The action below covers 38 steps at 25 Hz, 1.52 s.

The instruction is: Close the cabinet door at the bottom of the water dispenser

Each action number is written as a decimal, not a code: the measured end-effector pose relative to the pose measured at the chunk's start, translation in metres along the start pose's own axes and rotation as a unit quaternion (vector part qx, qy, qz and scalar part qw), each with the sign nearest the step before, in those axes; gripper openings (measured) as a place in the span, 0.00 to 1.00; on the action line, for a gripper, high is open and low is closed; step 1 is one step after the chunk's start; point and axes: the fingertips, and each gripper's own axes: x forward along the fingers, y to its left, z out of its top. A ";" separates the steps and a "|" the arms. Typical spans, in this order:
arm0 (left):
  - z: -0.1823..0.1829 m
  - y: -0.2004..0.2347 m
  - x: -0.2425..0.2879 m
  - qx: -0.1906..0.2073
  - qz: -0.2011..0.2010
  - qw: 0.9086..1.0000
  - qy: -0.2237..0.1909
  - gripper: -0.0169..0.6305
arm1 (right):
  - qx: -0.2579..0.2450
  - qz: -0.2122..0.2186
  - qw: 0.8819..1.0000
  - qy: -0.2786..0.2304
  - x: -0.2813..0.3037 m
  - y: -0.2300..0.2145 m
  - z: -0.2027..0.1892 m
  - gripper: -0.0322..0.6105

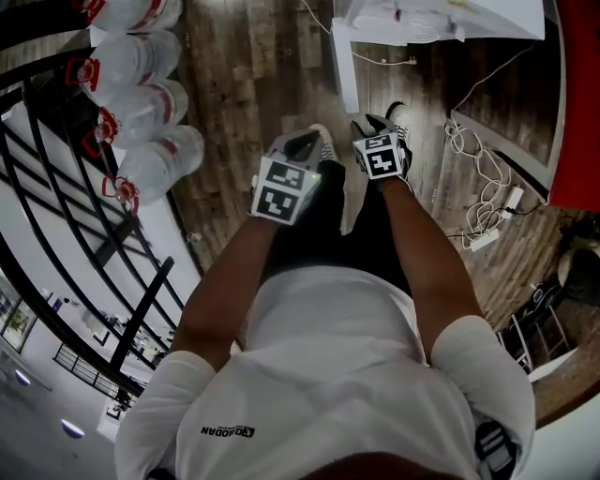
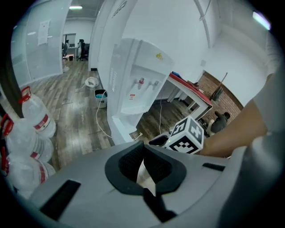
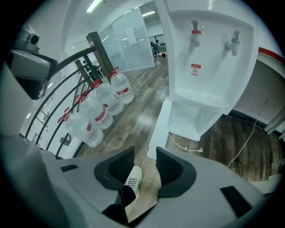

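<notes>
The white water dispenser (image 1: 441, 21) stands at the top of the head view, and its bottom cabinet door (image 1: 344, 67) juts out open toward me. In the right gripper view the door (image 3: 159, 129) is edge-on below the taps and drip tray of the dispenser (image 3: 209, 67). My right gripper (image 3: 144, 153) is open and empty, short of the door, with only floor and a shoe between its jaws. In the left gripper view my left gripper (image 2: 143, 146) has its jaw tips together with nothing in them. Both grippers, left (image 1: 305, 142) and right (image 1: 373, 125), hang side by side over the wooden floor.
Several water bottles (image 1: 141, 103) lie at the left beside a black railing (image 1: 84, 206). A power strip with cables (image 1: 483, 202) is on the floor at the right. A plug and cord (image 3: 189, 147) lie by the dispenser's foot. A red-edged table (image 2: 191, 87) stands behind.
</notes>
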 end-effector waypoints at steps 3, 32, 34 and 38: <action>-0.006 0.010 0.011 -0.023 0.005 1.000 0.004 0.02 | -0.002 -0.005 1.000 0.015 0.034 -0.014 -0.002 0.29; -0.002 0.012 0.065 -0.042 0.022 0.999 0.022 0.02 | 0.034 -0.054 0.994 0.094 0.095 -0.092 -0.051 0.34; 0.003 0.008 0.069 -0.037 0.021 0.999 0.022 0.02 | 0.051 -0.065 0.993 0.089 0.089 -0.109 -0.053 0.34; 0.016 -0.006 0.077 -0.030 0.017 0.999 0.023 0.02 | 0.085 -0.080 0.990 0.078 0.081 -0.149 -0.056 0.34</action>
